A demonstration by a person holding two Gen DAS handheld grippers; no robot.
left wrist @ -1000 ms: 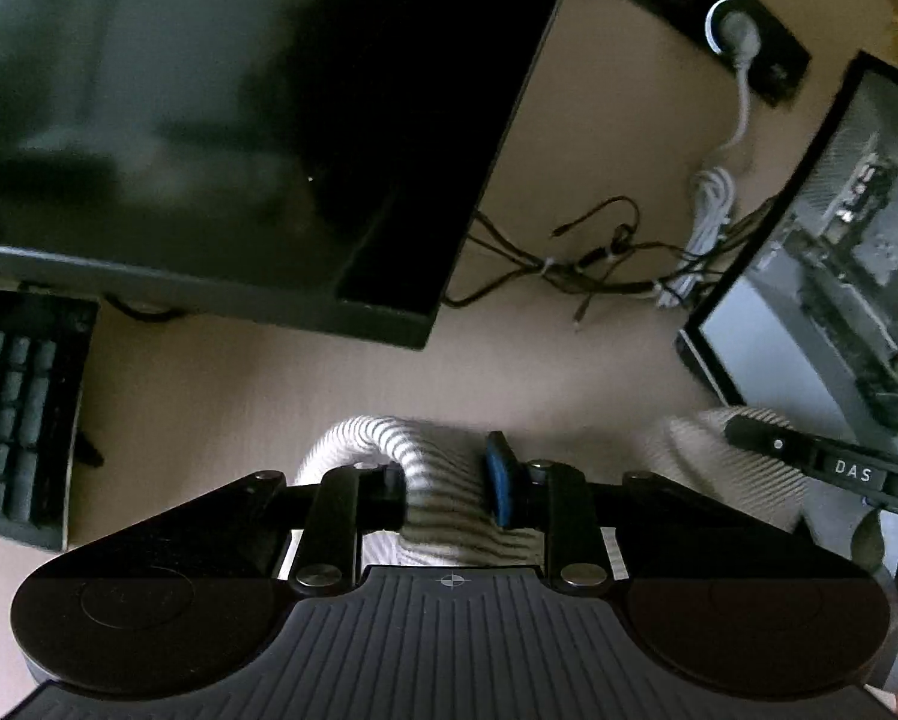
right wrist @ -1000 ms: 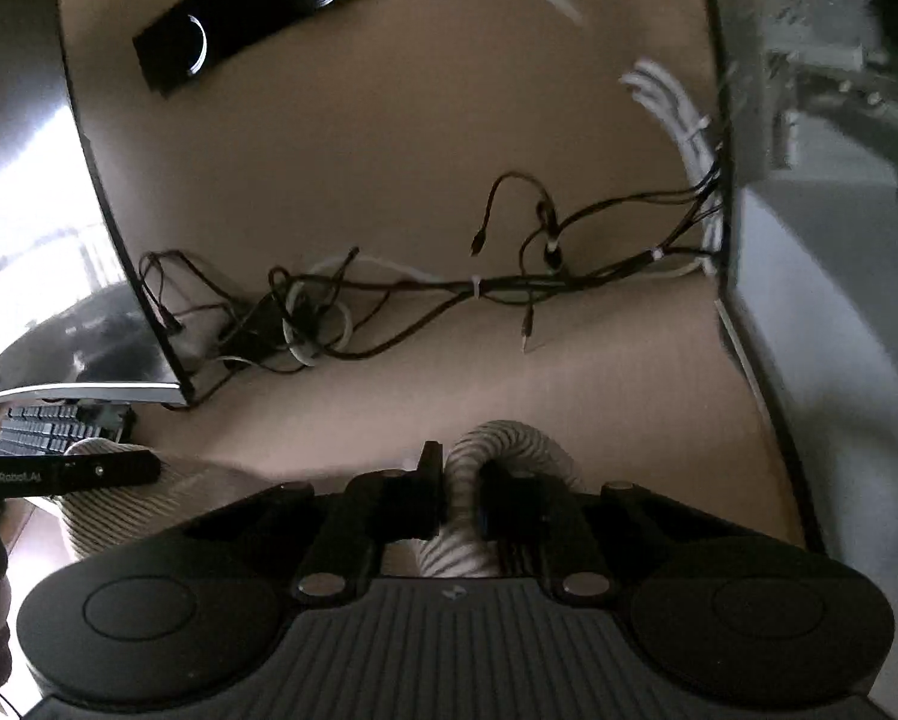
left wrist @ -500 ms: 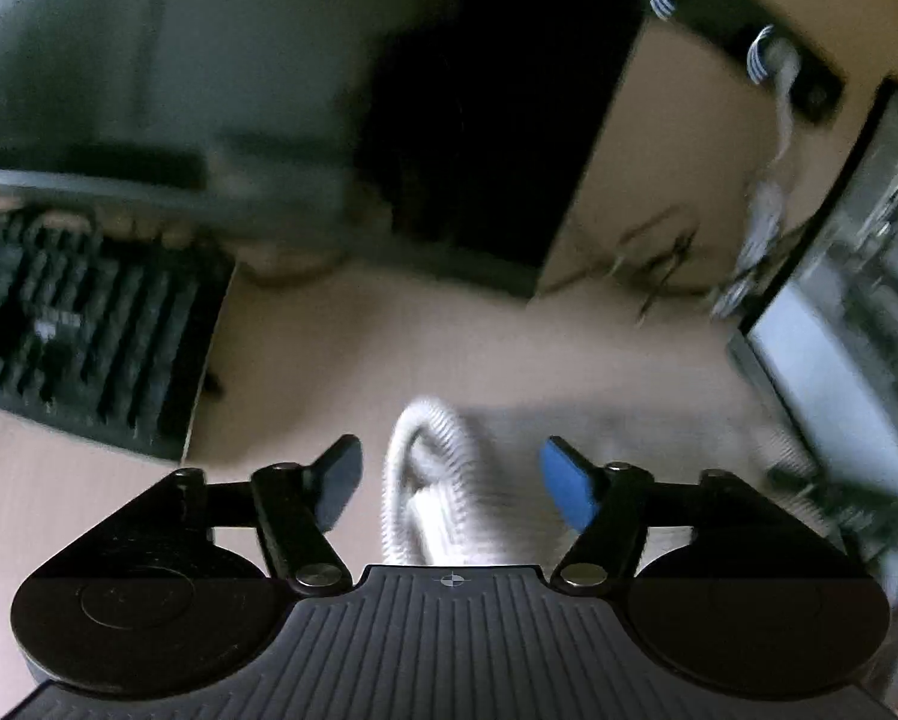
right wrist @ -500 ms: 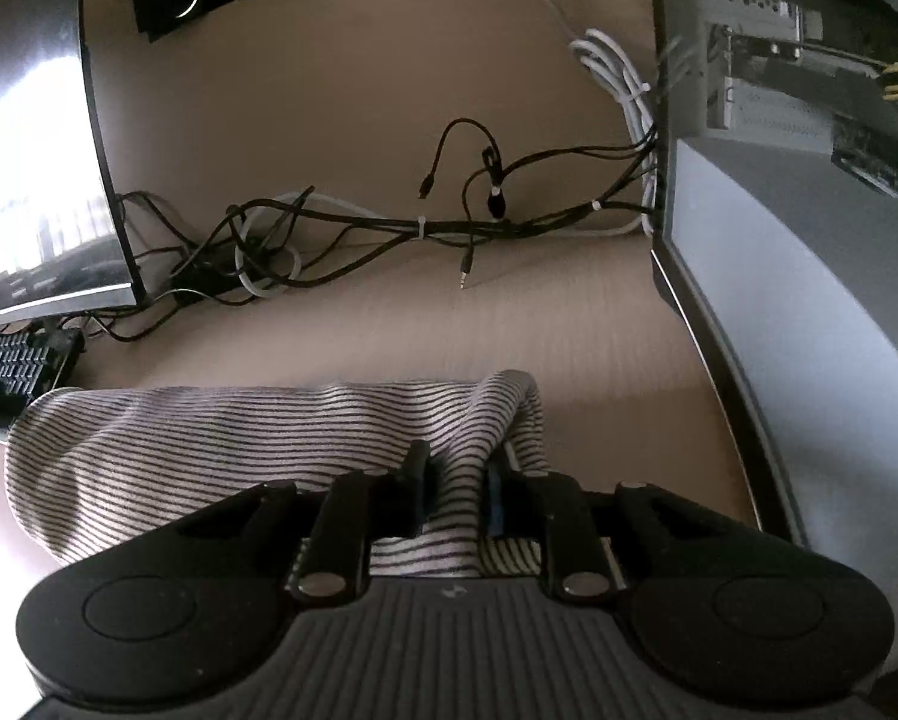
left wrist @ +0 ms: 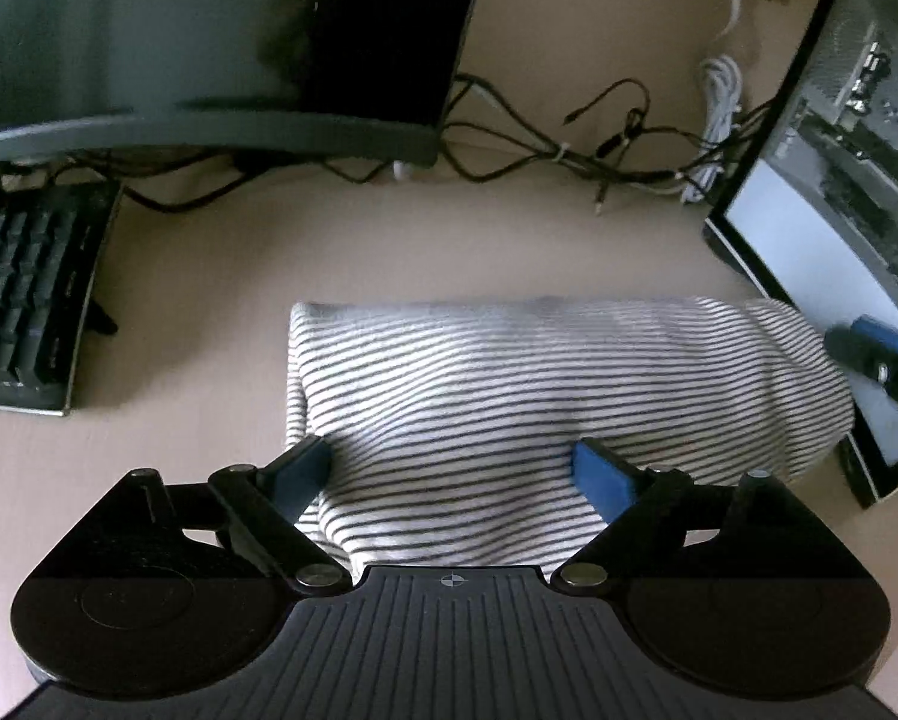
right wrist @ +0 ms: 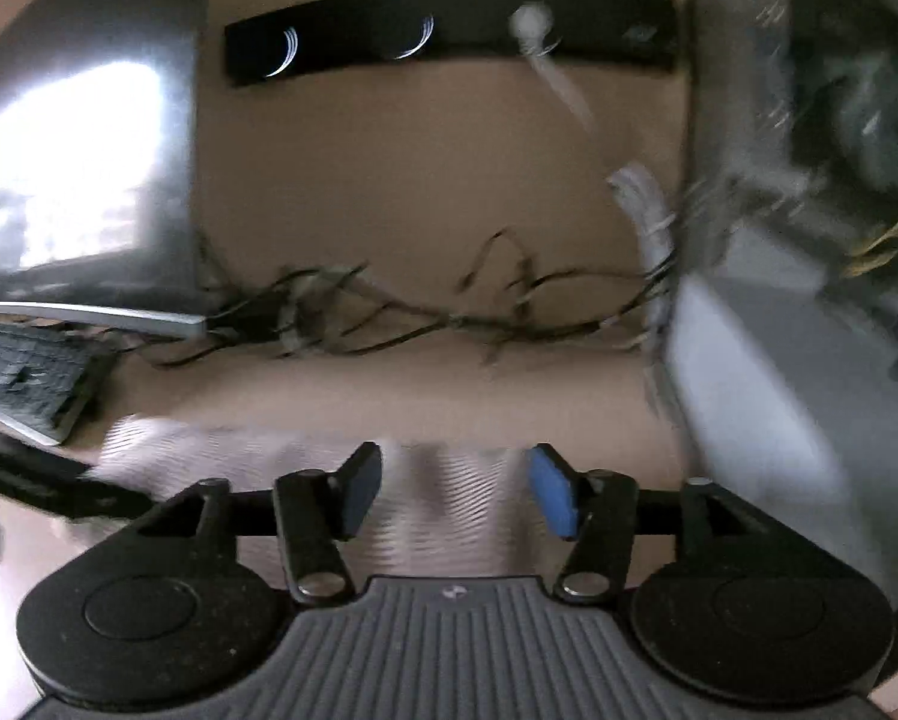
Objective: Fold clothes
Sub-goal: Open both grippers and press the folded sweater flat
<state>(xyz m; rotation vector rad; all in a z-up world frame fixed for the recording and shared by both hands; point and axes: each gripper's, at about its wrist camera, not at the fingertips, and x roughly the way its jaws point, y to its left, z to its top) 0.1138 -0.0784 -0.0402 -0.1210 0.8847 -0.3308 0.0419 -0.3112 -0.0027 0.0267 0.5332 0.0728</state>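
A grey-and-white striped garment (left wrist: 539, 384) lies folded in a wide band on the beige desk (left wrist: 209, 276). My left gripper (left wrist: 452, 468) hovers over its near edge. Its jaws are opening wide, with the cloth under and between the blue pads (left wrist: 599, 474), which do not press on it. In the blurred right wrist view my right gripper (right wrist: 458, 483) is over the garment's right end (right wrist: 209, 450). Its jaws are opening too, and striped cloth lies loose between them. One right fingertip (left wrist: 881, 354) shows at the right edge of the left wrist view.
A dark monitor (left wrist: 209, 30) stands at the back left over a black keyboard (left wrist: 23, 300). Tangled cables (left wrist: 569, 150) run along the back of the desk. A second screen (left wrist: 809, 240) stands close to the garment's right end. A black power strip (right wrist: 449, 30) sits on the wall.
Both grippers were shut on raised folds of the garment and have let go, their jaws spreading apart. The garment has dropped and now lies flat across the desk. The left gripper has sunk.
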